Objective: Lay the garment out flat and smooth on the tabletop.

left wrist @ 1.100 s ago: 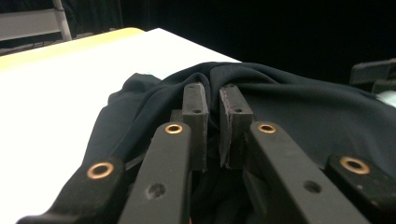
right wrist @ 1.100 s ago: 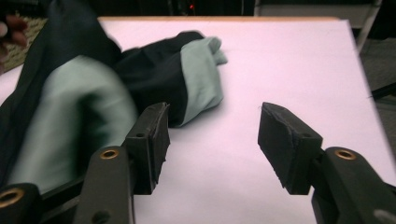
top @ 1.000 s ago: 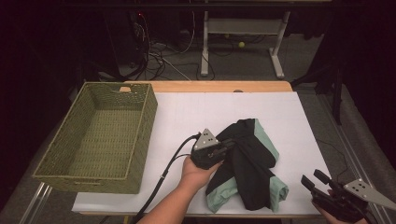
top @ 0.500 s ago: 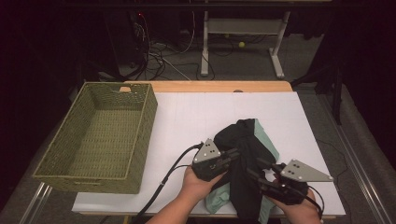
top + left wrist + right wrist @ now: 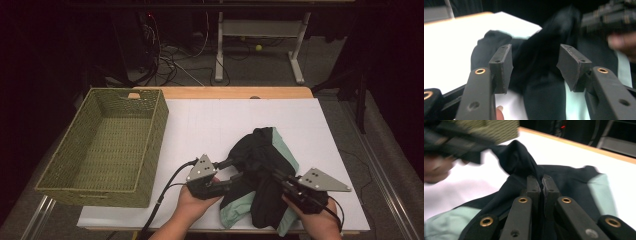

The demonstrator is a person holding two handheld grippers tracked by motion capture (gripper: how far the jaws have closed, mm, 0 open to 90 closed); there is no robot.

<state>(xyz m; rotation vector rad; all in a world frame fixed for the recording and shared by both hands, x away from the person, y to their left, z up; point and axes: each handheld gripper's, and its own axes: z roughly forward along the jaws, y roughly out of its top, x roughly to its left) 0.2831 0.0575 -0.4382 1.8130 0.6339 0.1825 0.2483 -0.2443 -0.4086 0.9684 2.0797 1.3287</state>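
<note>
A crumpled black and mint-green garment [image 5: 272, 150] lies on the white table top [image 5: 210, 120], right of centre near the front edge. My left gripper [image 5: 236, 170] sits at its left edge. Its jaws have just been opening and stand apart [image 5: 535, 67]; dark cloth [image 5: 541, 85] lies beyond the gap, and neither pad presses on it. My right gripper [image 5: 269, 173] reaches in from the right, and its jaws have just closed [image 5: 541, 182] on a raised fold of the black fabric [image 5: 517, 157].
A green woven basket [image 5: 150, 145] stands on the left side of the table, with nothing in it. The wooden table edge [image 5: 225, 92] runs along the back. Cables and a desk frame [image 5: 260, 45] lie on the dark floor beyond.
My right gripper came in from the table's lower right corner to the garment and shut on a fold. My left gripper shifted slightly toward the front and opened, letting go of the cloth.
</note>
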